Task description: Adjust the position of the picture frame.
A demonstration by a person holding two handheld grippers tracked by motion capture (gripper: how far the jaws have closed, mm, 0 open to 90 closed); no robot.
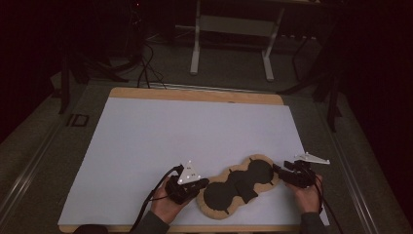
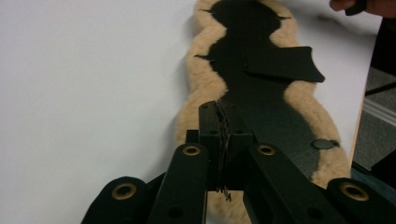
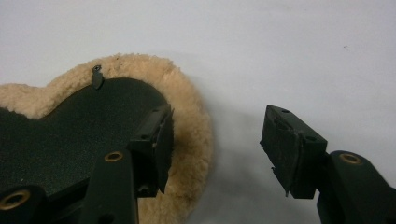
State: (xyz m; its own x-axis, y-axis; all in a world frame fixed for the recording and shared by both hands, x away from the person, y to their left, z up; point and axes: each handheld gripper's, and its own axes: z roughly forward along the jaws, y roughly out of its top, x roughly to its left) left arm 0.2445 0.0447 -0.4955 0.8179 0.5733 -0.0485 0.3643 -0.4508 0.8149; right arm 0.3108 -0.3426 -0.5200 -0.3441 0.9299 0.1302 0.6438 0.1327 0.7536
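Pad (image 1: 238, 187) flat on worktop (image 1: 146, 141), fleece down. Your left hand-held gripper (image 2: 223, 122) clenched on near edge; right hand-held gripper (image 3: 217, 135) spread wide astride far edge, not gripping. Lift or fold not begun.

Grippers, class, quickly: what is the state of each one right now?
Left gripper: shut at the near edge of the fleece pad; whether it pinches the pad cannot be told.
Right gripper: open, astride the pad's rim, holding nothing.
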